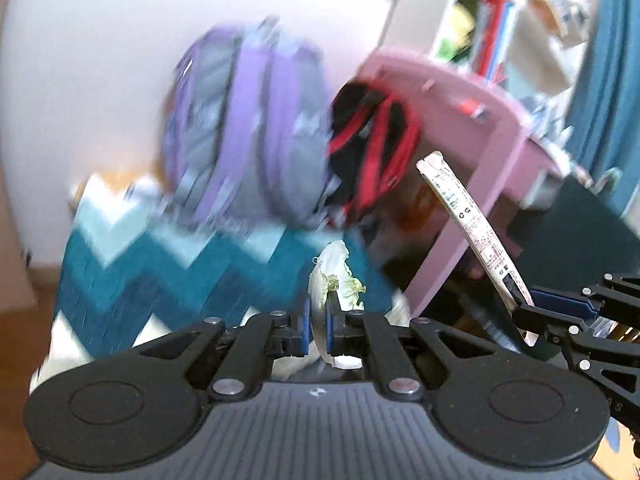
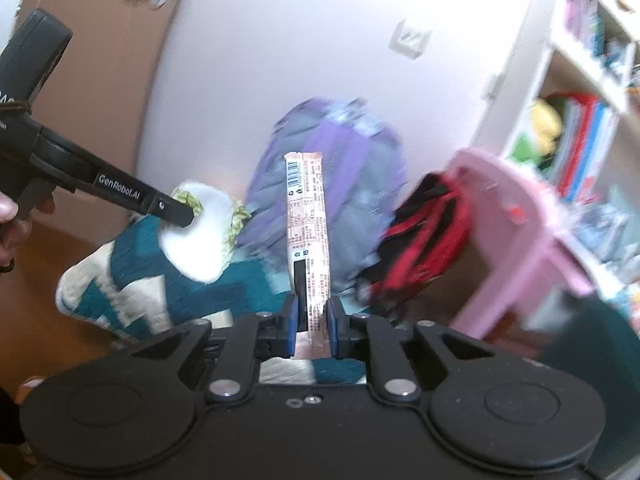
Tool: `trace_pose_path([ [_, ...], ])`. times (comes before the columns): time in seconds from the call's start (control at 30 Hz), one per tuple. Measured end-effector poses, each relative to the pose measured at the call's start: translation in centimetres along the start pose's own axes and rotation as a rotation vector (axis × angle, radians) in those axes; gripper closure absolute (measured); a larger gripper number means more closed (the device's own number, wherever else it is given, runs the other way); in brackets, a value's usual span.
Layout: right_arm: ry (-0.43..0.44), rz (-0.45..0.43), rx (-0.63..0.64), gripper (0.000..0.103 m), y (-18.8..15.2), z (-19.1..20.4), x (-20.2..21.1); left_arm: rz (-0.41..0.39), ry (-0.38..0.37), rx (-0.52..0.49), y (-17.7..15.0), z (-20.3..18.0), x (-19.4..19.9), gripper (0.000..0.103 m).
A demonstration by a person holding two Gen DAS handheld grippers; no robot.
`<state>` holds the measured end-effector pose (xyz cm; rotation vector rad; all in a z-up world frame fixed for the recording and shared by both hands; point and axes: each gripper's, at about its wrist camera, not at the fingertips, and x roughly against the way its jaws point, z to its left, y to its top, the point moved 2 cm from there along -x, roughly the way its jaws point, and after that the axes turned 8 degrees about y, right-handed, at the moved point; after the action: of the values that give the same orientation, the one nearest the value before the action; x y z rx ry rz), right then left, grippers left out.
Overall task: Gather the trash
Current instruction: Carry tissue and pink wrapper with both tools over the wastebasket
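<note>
The long pink printed wrapper (image 2: 307,236) is pinched in the right hand-held gripper (image 2: 312,320), pointing to 12 o'clock; the white-green cabbage leaf (image 1: 334,280) is pinched in the left hand-held gripper (image 1: 318,320).

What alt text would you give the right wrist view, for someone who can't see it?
The right gripper is shut on a long pink snack wrapper standing upright. At left, the left gripper clamps a pale cabbage leaf. Behind, blurred, are a purple backpack, a pink stool and a zigzag rug.
</note>
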<state>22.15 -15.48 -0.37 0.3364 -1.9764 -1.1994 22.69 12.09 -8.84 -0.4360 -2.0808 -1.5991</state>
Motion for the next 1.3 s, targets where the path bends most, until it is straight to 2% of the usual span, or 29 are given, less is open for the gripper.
trace_pose_path([
  [0.2,-0.131,-0.034,0.018,0.090,1.8,-6.2,5.6,-0.119,-0.060,-0.089,6.2,-8.6,2.4,0.096],
  [0.33,-0.208,-0.007,-0.029,0.090,2.4,-10.7,9.2,-0.176,-0.123,-0.152,9.3,-15.3,3.8,0.096],
  [0.43,-0.263,0.025,-0.093,0.090,2.0,-14.4,11.2,-0.189,-0.175,-0.183,10.9,-20.1,3.8,0.096],
  [0.67,-0.374,0.106,-0.169,0.090,-0.8,-20.6,14.0,-0.184,-0.273,-0.258,12.5,-29.6,3.2,0.096],
  [0.77,-0.405,0.161,-0.145,0.090,-1.9,-22.4,13.9,-0.178,-0.309,-0.273,12.8,-32.7,2.6,0.096],
  [0.9,-0.409,0.245,-0.135,0.090,-3.1,-24.6,12.8,-0.160,-0.341,-0.311,13.1,-36.8,1.3,0.096],
  [0.97,-0.404,0.287,-0.113,0.090,-3.7,-25.5,12.0,-0.123,-0.364,-0.312,13.1,-38.5,0.3,0.096],
  [1.3,-0.383,0.439,-0.100,0.090,-7.0,-28.2,8.6,-0.003,-0.342,-0.362,11.4,-43.7,-5.1,0.096],
])
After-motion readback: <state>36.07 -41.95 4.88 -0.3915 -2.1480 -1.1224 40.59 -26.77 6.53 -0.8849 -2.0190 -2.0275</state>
